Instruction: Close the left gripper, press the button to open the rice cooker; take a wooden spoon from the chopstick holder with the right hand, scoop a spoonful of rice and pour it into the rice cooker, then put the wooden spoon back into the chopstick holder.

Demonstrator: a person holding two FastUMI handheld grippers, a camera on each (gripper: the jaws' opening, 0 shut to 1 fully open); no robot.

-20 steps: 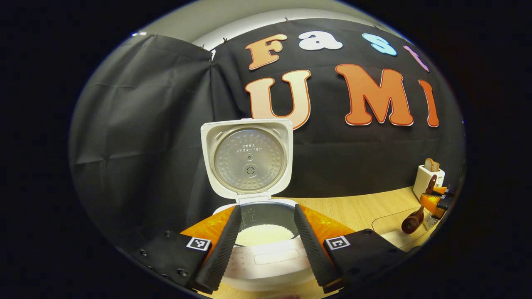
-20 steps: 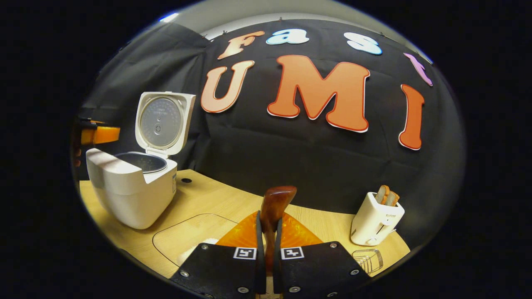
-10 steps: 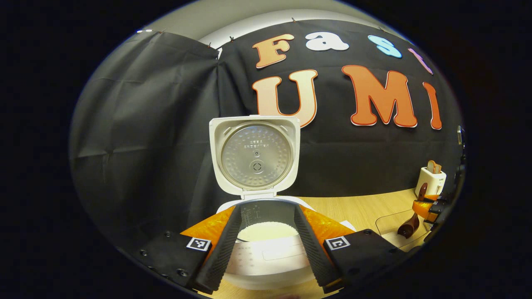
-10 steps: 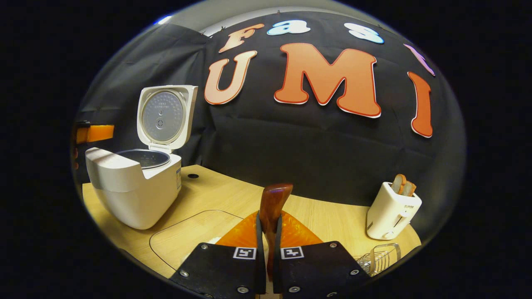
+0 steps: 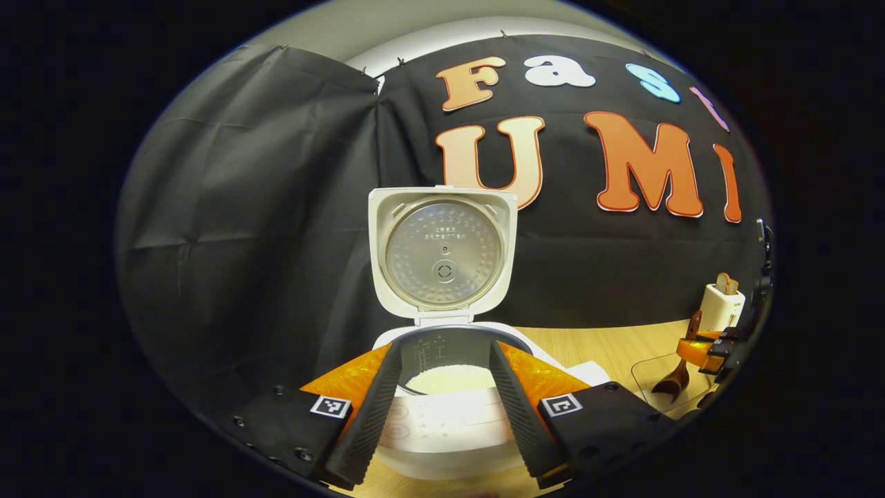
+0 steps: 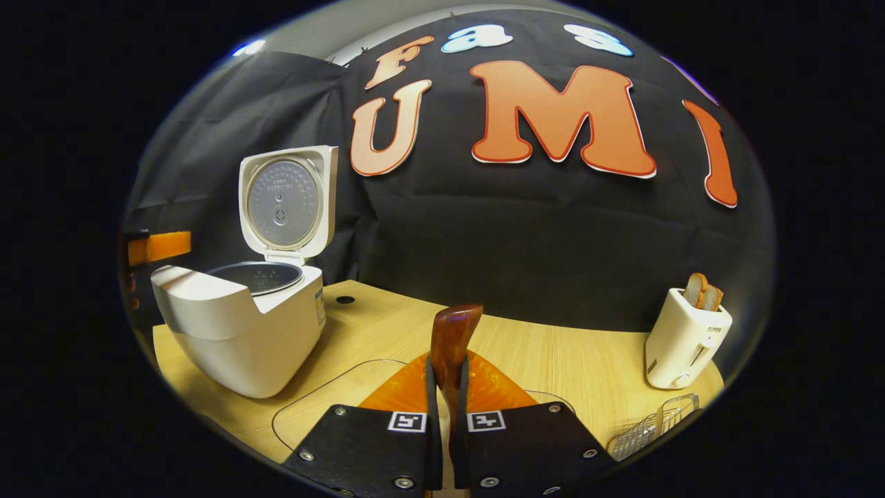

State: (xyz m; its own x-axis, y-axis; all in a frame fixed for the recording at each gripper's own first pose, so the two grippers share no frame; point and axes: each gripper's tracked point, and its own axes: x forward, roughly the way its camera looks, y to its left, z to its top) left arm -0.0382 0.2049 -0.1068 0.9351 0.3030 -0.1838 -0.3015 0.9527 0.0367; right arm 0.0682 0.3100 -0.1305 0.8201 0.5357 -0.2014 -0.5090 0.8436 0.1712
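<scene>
Right gripper [image 6: 442, 422] clamped my wooden spoon [image 6: 453, 339].
Its long axis ran forward along the fingers; toaster [image 6: 684, 339] lettering was unreadable.

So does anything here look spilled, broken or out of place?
Nothing stands out. The rice cooker sits upright with its lid open and rice inside the pot. The wooden spoon is gripped between the right gripper's fingers. The toaster stands upright.

Wooden spoon [image 6: 453, 339] clamped upright in right tool [image 6: 442, 415]
</scene>
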